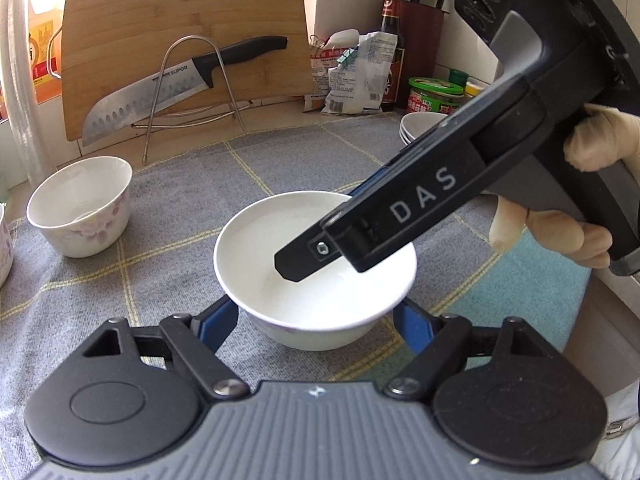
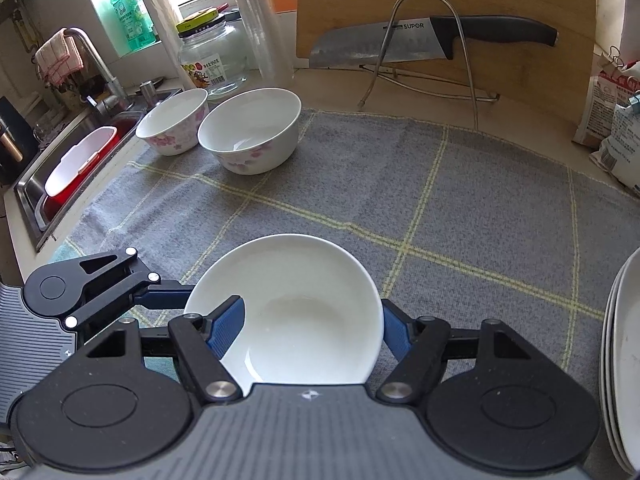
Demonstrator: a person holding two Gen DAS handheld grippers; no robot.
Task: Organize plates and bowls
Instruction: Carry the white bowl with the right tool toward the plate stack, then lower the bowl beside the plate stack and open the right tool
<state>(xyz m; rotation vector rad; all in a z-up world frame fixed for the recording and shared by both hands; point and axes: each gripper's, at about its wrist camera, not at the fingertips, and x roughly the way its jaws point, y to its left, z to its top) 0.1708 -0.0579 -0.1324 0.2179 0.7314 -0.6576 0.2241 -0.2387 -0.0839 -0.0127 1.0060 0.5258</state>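
1. White bowl [image 1: 316, 272] is seen resting on a grey checked cloth [image 2: 460, 200] over the kitchen counter, by the sink [image 2: 60, 184].
2. Bamboo cutting board [image 1: 184, 40] and knife [image 1: 168, 88] are stood behind.
3. Bowl is straddled by the left gripper [image 1: 316, 320], apparently clamped outside.
4. Its rim is pinched by the right gripper [image 2: 312, 328], one finger [image 2: 226, 326] inside.

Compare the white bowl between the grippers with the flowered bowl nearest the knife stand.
The white bowl is shallow and plain inside; the flowered bowl is deep with pink blossoms on its wall. The white bowl has the left gripper and the right gripper at its rim; the flowered bowl stands untouched. Both sit upright on the grey cloth.
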